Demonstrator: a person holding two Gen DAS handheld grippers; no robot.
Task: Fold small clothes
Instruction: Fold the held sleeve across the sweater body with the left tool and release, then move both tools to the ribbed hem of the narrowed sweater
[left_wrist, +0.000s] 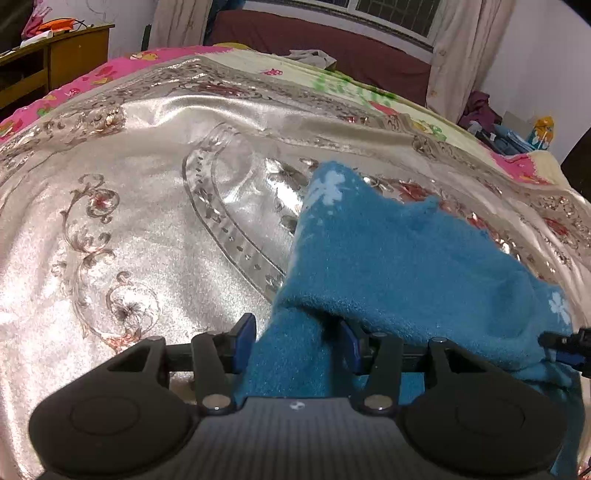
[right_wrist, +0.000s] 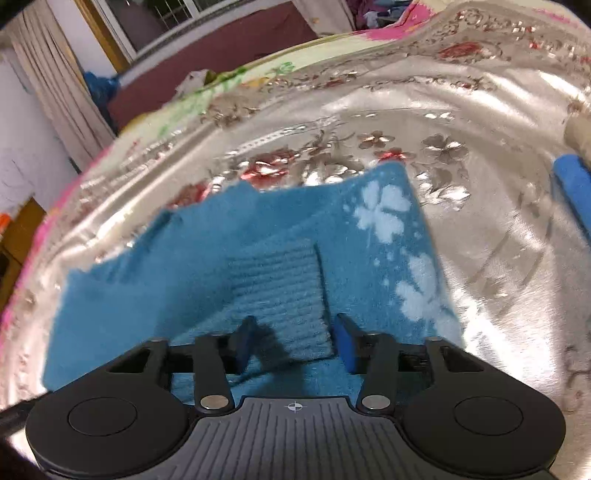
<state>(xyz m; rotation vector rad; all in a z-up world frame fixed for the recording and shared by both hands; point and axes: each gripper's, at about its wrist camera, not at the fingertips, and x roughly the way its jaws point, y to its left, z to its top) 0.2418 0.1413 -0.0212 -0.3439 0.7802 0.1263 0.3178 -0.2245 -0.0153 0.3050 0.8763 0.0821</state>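
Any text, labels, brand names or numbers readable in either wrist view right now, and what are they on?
None readable.
Blue garment: only pale flower prints, no tag or label showing.
Silver bedspread: floral scrollwork only, no lettering.
Right claw body: a crosshair mark, not text.
Packages at the far right of the left wrist view: too small and blurred to read.

— That blue garment (left_wrist: 399, 266), what is it?
— Fuzzy matt fleece, ribbed at one patch (right_wrist: 284, 291).
— And the bedspread (left_wrist: 147, 229)?
— Glossy satin, smooth. The gripper bodies look matt black plastic.
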